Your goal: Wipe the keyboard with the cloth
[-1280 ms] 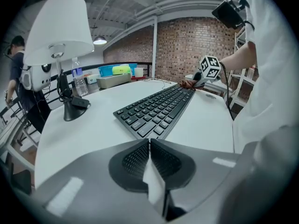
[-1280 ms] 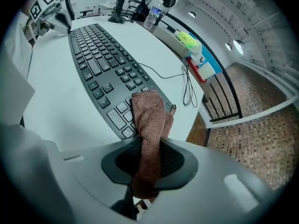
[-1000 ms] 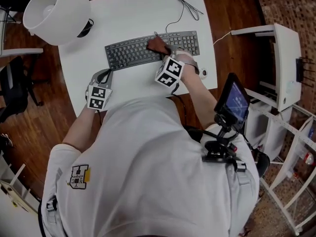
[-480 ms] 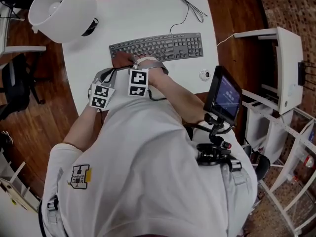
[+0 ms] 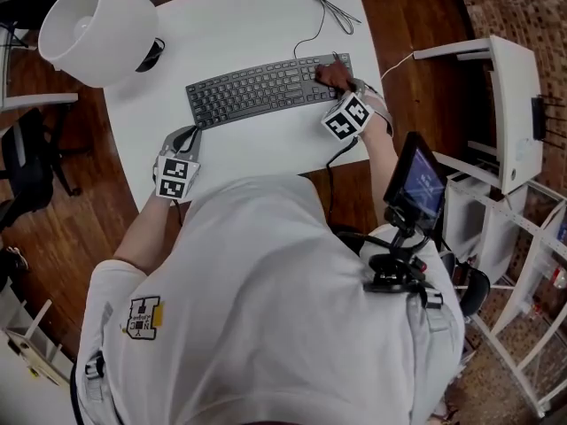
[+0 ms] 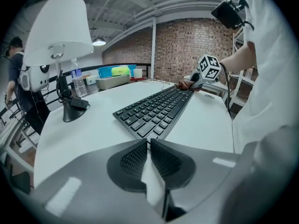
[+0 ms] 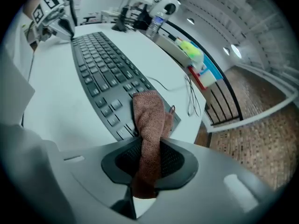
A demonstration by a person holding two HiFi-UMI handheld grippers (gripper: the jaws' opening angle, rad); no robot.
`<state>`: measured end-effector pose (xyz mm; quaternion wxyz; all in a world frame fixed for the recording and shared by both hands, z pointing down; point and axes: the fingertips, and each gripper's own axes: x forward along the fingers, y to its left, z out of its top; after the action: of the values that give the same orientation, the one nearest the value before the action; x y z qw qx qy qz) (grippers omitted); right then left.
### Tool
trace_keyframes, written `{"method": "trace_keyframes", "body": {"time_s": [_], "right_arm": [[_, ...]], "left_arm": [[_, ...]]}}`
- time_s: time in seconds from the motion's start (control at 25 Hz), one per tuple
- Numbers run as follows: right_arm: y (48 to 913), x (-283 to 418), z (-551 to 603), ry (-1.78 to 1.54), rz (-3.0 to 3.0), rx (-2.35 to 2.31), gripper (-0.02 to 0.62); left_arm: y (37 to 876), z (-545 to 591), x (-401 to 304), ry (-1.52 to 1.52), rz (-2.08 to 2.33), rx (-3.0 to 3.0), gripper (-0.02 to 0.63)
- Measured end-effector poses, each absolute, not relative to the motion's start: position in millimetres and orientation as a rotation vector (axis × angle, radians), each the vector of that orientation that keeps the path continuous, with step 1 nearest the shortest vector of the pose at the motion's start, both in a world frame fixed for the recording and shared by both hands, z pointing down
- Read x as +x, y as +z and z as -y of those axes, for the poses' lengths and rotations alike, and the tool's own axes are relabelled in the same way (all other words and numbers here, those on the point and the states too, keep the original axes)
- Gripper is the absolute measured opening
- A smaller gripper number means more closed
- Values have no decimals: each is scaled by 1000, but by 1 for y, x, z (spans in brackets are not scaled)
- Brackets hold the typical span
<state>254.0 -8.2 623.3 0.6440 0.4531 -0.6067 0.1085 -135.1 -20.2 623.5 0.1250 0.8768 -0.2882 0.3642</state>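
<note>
Right gripper (image 7: 148, 149): jaws clamped on the brown cloth (image 7: 150, 118), which trails onto the right end of the keyboard (image 5: 252, 91). Half a second ago it was at the left end, so one pass is likely complete. Left gripper (image 6: 149, 146): closed, empty, near the keyboard's left corner over the table (image 5: 239, 25).

Coarse, nubbly brown weave on the cloth (image 7: 148, 120), matt throughout. Black plastic on the keyboard (image 5: 257, 89), keys matt. Smooth white top with a faint sheen on the table (image 5: 248, 25). Smooth, matt white on the lamp shade (image 5: 93, 29). Reddish wood boards, slightly glossy, on the floor (image 5: 53, 211). Rough bare brick on the wall (image 6: 191, 45). Clear plastic on the water bottle (image 6: 78, 80). Dark, matt, finely dotted pads (image 7: 174, 161) on the right gripper (image 7: 150, 140); likewise on the left gripper (image 6: 148, 141).
</note>
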Motion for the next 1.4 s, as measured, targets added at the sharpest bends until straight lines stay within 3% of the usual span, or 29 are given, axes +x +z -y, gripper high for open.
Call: {"method": "trace_keyframes", "body": {"time_s": [0.12, 0.24, 0.56, 0.76, 1.0, 1.4], "right_arm": [[622, 282, 1, 307, 1305, 1106, 81], [615, 249, 8, 263, 1345, 1093, 81], [594, -50, 29, 32, 1944, 698, 81], [612, -115, 17, -47, 1960, 498, 81], [623, -57, 15, 33, 1878, 572, 81], [625, 230, -10, 352, 1472, 1071, 81]], "left_arm": [[624, 21, -135, 1058, 846, 2551, 5], [624, 21, -135, 1056, 849, 2548, 5], [624, 22, -138, 1018, 826, 2551, 9], [621, 23, -139, 1019, 800, 2556, 40], [623, 25, -141, 1025, 789, 2566, 46], [626, 24, -142, 1027, 792, 2562, 46]]}}
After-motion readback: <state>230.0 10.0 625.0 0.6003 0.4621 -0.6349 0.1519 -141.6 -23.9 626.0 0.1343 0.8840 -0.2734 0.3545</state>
